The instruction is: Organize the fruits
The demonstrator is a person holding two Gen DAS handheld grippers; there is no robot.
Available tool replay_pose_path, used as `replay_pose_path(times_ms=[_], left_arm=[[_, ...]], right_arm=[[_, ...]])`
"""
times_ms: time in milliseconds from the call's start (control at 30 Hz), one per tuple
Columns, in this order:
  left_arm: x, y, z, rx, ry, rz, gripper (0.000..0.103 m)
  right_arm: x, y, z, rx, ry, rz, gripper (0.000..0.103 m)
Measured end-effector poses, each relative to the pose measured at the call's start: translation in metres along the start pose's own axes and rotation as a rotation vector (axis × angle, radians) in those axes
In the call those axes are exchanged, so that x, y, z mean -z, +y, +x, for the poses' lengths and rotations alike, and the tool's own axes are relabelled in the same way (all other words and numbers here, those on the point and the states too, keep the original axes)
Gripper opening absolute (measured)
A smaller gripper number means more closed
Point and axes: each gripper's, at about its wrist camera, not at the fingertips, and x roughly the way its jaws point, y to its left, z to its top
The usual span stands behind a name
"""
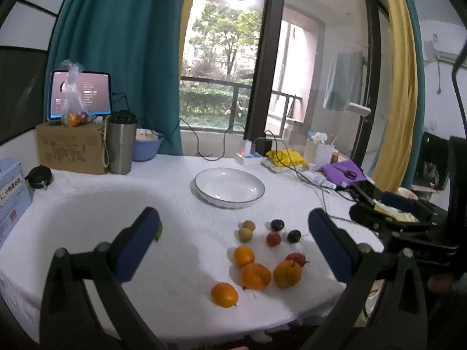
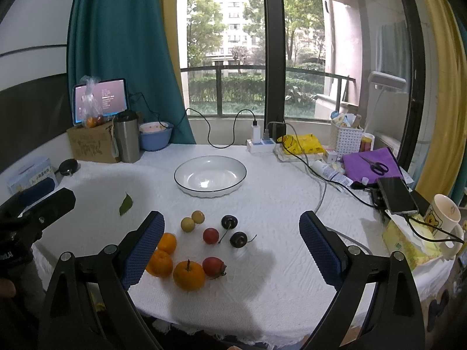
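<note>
Covering the table, a white cloth faces a possibly balcony window.

Tablet on cardboard box, steel tumbler, purple cloth w/ scissors, mug

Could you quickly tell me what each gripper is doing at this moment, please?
Left gripper: open, holding nothing, above the loose fruit.
Right gripper: open, holding nothing, also above the fruit.
</note>
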Motion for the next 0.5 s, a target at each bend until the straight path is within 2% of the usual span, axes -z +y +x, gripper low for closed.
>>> replay_pose_path(times_ms=[333, 500], left_arm=[[0.020, 0.001, 0.021, 0.016, 0.117, 0.037, 0.103], [0.038, 0.014, 0.044, 0.015, 0.227, 0.020, 0.102]], right_arm=[[0.014, 0.005, 0.020, -0.027, 0.057, -0.004, 0.096], [0.027, 0.010, 0.039, -0.067, 0.128, -0.025, 0.094]])
